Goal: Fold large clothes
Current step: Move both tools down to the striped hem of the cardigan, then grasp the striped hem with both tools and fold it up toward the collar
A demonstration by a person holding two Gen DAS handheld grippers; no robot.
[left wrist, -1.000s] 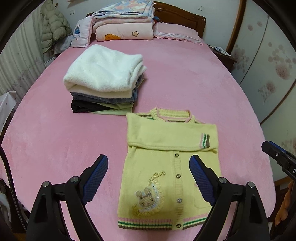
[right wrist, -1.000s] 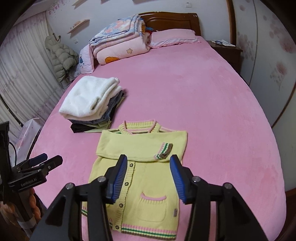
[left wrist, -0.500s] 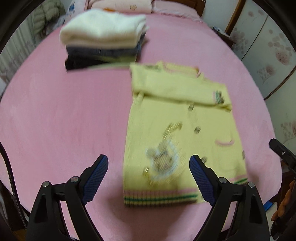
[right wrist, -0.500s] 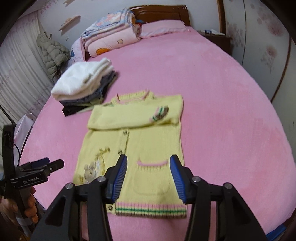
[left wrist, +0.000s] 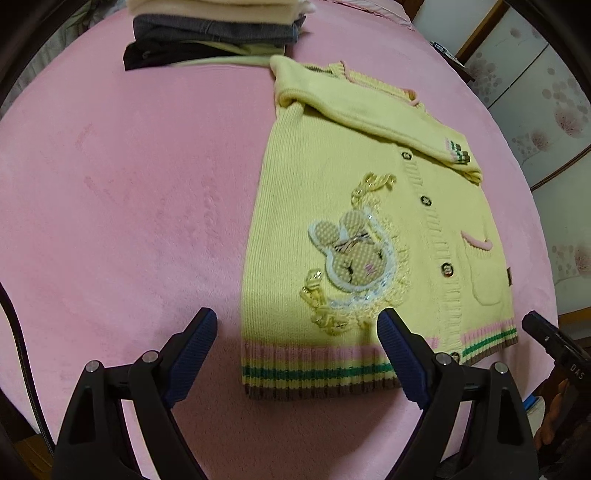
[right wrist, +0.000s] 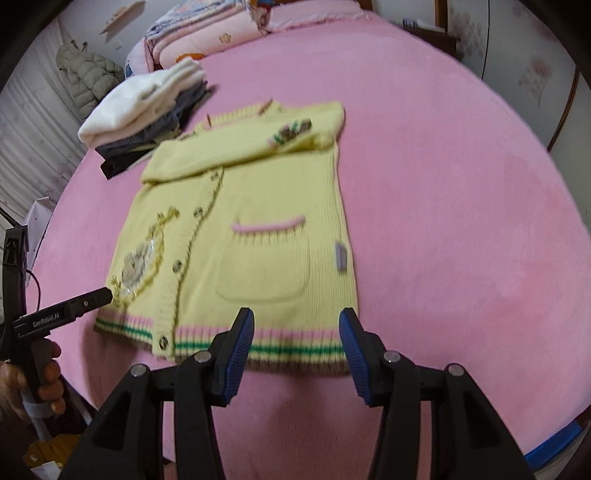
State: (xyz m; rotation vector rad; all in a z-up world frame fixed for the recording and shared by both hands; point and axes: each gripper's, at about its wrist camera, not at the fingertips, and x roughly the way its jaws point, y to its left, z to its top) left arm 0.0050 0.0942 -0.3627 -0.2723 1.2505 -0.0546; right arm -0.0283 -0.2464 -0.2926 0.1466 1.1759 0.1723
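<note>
Left wrist view shows the yellow knitted cardigan (left wrist: 317,206) lying flat on the pink bedspread (left wrist: 129,184), buttoned up the front, with one sleeve (left wrist: 369,114) folded across the chest so its striped cuff (left wrist: 457,149) ends near the far side seam. A rabbit appliqué (left wrist: 354,256) sits on the panel nearest my left gripper (left wrist: 297,354), and a pink-trimmed pocket (left wrist: 484,273) sits on the other panel. The striped hem (left wrist: 314,369) faces me and lies between my left fingertips (left wrist: 197,343), which are spread wide and grasp nothing; whether they touch the bedspread I cannot tell.

From the right wrist view, the same cardigan (right wrist: 240,221) lies with its hem (right wrist: 288,347) just ahead of my right gripper (right wrist: 297,339). Those jaws are also released, parted over the hem below the pocket (right wrist: 264,266), with nothing between them. At the left edge of that view my left gripper's black body (right wrist: 62,314) reaches toward the hem corner beside the rabbit patch (right wrist: 138,266), held by a hand (right wrist: 40,384).

Beyond the collar, a stack of folded clothes (right wrist: 144,118) rests on the bedspread (right wrist: 443,203), a white fleecy piece on top of grey and black layers, its lowest layers close by the cardigan's shoulder. Farther back are folded quilts (right wrist: 207,33) at the head of the bed and a padded jacket (right wrist: 88,77) hanging by the wall.
</note>
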